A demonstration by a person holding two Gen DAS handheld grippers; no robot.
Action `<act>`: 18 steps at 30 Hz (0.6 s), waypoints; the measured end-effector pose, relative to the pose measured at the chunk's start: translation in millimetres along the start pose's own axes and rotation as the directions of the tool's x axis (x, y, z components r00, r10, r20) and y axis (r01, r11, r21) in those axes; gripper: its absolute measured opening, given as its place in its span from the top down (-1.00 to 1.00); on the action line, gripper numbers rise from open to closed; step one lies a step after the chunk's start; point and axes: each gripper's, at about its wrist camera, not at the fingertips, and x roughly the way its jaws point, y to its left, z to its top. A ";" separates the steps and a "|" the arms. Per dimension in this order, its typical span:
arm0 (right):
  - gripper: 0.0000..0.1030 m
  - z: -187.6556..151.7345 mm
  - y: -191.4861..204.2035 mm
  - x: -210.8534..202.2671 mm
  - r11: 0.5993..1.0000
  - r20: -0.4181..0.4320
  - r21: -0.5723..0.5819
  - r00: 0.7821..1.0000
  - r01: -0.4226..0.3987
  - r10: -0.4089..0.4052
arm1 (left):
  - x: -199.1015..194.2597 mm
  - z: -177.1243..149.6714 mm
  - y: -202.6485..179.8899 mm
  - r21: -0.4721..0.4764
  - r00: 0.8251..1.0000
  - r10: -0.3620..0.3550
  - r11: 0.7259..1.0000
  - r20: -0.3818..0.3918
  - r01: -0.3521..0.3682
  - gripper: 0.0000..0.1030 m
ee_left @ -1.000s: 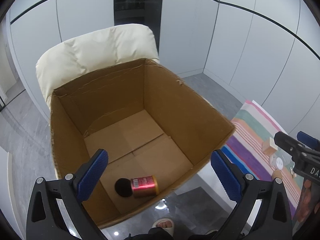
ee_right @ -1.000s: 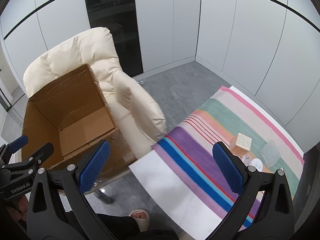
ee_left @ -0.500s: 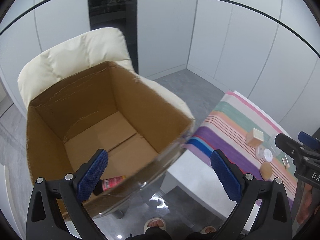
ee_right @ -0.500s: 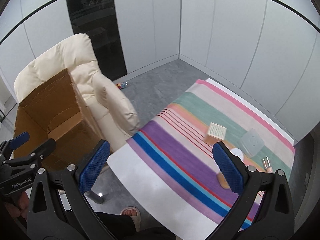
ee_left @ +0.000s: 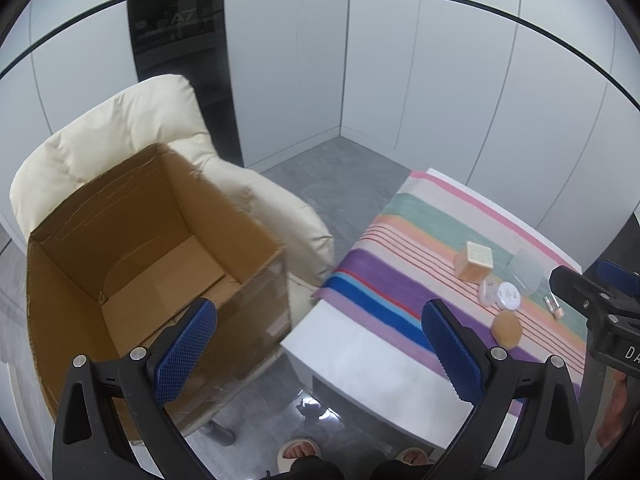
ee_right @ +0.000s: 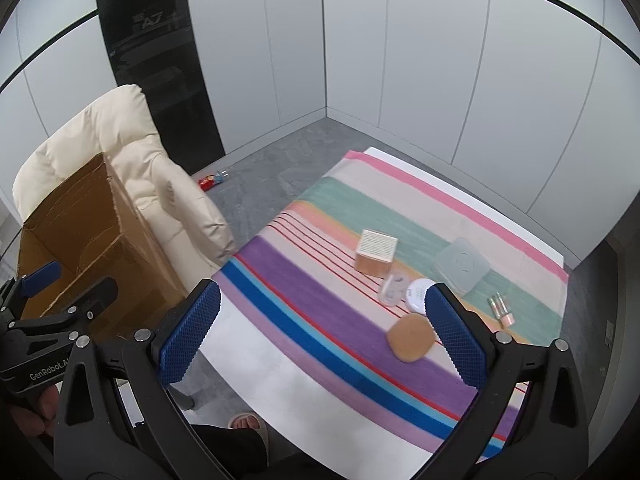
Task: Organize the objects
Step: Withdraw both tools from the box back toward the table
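An open cardboard box (ee_left: pixel 132 248) (ee_right: pixel 76 240) stands on a cream armchair (ee_left: pixel 120 128) at the left. On the striped cloth (ee_right: pixel 320 320) lie a wooden cube (ee_right: pixel 375 256) (ee_left: pixel 475 261), a brown oval pad (ee_right: pixel 411 338) (ee_left: pixel 507 329), a white round disc (ee_right: pixel 418 295) (ee_left: pixel 507 296), a clear small case (ee_right: pixel 393 289), a translucent square box (ee_right: pixel 462 266) (ee_left: pixel 525 272) and small vials (ee_right: pixel 502 312) (ee_left: pixel 554 307). My left gripper (ee_left: pixel 320 344) is open and empty, above the gap between box and table. My right gripper (ee_right: pixel 320 332) is open and empty above the cloth's near part.
A white table (ee_left: pixel 360 364) carries the cloth. A red can (ee_right: pixel 212 179) lies on the grey floor behind the chair. Grey wall panels and a dark door (ee_right: pixel 156 60) stand behind. The person's sandalled feet (ee_left: pixel 300 450) show below.
Both grippers have swung right, from over the box towards the table. The can inside the box has dropped out of view. More of the cloth and its objects now shows.
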 end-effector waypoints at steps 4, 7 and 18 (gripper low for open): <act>-1.00 -4.7 -16.5 -3.6 1.000 0.002 0.018 1.000 0.020 -0.020 | 0.2 -0.1 -15.7 0.020 1.000 -0.012 1.000 0.000 0.012 -0.99; -1.00 -8.1 -28.2 -7.0 0.999 0.004 0.026 0.999 0.040 -0.040 | 0.5 -0.8 -28.9 0.041 1.000 -0.028 0.999 0.001 0.028 -0.98; -1.00 -18.2 -67.9 -19.3 0.994 0.005 0.076 0.997 0.077 -0.077 | -1.5 -4.8 -68.8 0.106 0.997 -0.078 0.991 0.005 0.077 -0.98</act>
